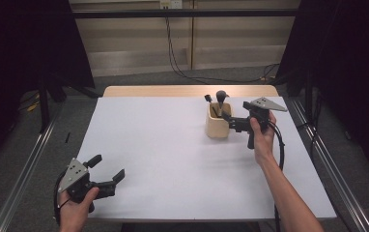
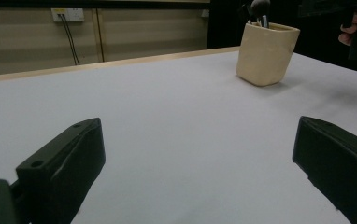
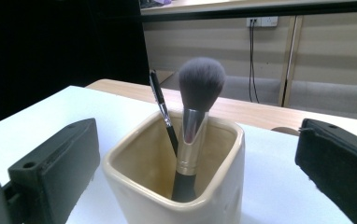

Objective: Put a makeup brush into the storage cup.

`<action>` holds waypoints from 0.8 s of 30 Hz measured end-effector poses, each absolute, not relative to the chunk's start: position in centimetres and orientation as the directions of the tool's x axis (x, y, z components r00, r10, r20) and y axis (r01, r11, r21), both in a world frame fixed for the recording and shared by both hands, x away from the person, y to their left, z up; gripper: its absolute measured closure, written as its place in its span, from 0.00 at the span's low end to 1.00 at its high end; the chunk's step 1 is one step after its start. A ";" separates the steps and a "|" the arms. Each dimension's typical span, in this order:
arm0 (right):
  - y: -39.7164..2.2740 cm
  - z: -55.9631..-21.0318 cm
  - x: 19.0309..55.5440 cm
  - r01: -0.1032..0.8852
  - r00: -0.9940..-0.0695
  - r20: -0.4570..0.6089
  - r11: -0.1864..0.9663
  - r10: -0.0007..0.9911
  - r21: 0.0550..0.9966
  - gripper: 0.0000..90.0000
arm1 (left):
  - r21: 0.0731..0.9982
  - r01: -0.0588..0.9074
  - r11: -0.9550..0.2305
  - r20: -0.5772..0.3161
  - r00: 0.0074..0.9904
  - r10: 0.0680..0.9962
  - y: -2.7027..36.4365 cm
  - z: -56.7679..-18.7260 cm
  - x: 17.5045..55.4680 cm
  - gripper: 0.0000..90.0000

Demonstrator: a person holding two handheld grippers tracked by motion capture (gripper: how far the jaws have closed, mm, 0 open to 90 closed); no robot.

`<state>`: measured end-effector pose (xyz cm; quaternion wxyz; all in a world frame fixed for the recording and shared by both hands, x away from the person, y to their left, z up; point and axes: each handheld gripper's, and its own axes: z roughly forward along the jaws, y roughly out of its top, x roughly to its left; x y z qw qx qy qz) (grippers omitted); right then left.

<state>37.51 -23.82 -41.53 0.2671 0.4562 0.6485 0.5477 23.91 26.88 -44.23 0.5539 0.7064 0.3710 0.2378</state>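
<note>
A cream square cup (image 1: pixel 217 124) stands on the white table (image 1: pixel 173 159) at the back right. In it stand a makeup brush (image 3: pixel 200 81) with a grey bristle head and a thin black brush (image 3: pixel 160 105). My right gripper (image 1: pixel 228 120) is level with the cup's rim on its right side. It is open, with the cup (image 3: pixel 176 186) low between its wide jaws and no pad touching it. My left gripper (image 1: pixel 107 167) rests open near the front left corner, with nothing between its jaws. From there the cup (image 2: pixel 266 56) is far off.
A bare wooden strip (image 1: pixel 187 91) runs along the table's far edge. Black cables (image 1: pixel 177 67) hang from a wall socket onto the floor behind. Metal rails (image 1: pixel 23 179) flank both sides of the table. Dark curtains stand at the left and right.
</note>
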 end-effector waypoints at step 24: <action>-25.1 -42.5 32.4 0.327 -0.442 0.091 0.065 0.892 0.943 0.00 | 0.962 0.258 -0.094 -0.085 0.605 0.792 27.1 -44.2 23.8 0.03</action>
